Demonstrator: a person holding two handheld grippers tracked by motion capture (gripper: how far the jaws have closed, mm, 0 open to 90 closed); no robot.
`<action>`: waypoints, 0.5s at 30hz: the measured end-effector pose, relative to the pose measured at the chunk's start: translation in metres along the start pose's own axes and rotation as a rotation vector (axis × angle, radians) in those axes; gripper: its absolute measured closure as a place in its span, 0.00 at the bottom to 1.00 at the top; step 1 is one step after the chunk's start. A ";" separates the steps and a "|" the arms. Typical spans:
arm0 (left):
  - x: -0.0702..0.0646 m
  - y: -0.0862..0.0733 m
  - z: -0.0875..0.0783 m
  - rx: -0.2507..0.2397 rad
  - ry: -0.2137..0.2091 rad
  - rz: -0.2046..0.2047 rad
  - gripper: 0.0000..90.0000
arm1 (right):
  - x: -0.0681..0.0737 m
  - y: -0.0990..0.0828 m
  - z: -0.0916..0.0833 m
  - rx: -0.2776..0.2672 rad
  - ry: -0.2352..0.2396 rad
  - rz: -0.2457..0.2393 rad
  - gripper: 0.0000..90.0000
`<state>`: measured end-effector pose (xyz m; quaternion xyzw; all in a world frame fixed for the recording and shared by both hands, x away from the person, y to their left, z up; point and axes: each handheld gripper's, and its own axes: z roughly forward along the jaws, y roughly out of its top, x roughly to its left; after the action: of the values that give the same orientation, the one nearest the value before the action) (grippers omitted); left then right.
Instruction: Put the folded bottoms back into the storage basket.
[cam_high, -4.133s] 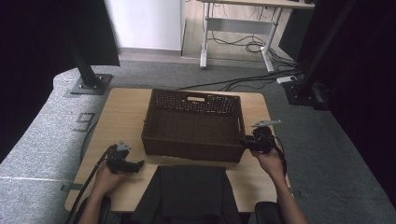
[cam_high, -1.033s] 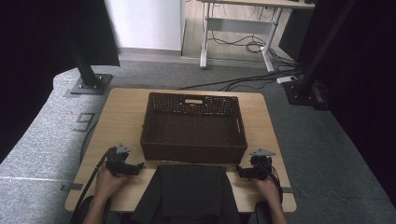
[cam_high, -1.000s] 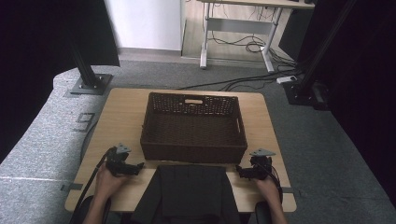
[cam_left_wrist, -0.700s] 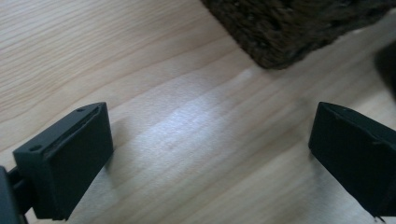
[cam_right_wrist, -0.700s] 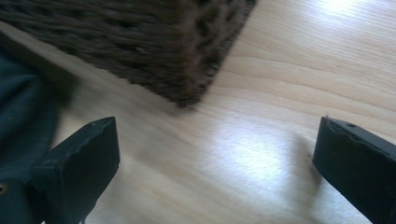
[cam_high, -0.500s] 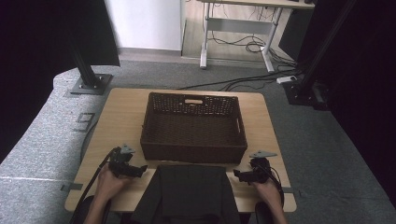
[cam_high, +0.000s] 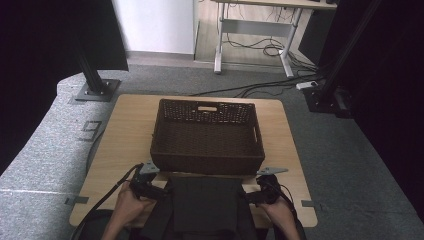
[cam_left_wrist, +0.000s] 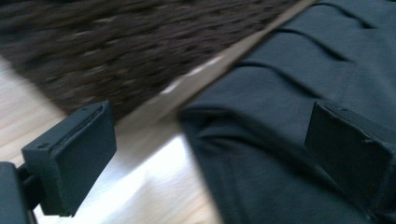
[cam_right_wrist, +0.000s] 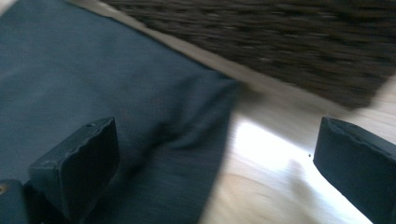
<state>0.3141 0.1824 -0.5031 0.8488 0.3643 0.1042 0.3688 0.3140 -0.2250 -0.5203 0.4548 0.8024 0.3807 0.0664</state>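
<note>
Both grippers at the folded dark cloth, fingers released.

The dark cloth (cam_high: 202, 202) lies at the near edge of the counter (cam_high: 122, 130), just in front of the brown wicker basket (cam_high: 207, 135). The left gripper (cam_high: 150, 189) sits at the cloth's left edge, the right gripper (cam_high: 256, 196) at its right edge. Each pair of fingers stands wide apart, straddling a cloth edge, grasping nothing.
</note>
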 end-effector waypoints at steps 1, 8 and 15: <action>-0.005 0.000 0.003 0.010 -0.015 0.000 0.02 | 0.005 0.001 0.002 0.002 0.013 -0.001 0.00; -0.018 -0.008 0.019 0.118 -0.023 -0.015 0.00 | 0.032 0.003 0.021 0.077 0.035 -0.024 0.00; -0.018 -0.019 0.025 0.156 -0.067 -0.084 0.00 | 0.028 -0.008 0.028 0.102 0.018 0.024 0.00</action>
<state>0.3020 0.1648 -0.5322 0.8618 0.3941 0.0315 0.3178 0.3051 -0.1897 -0.5386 0.4637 0.8158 0.3441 0.0316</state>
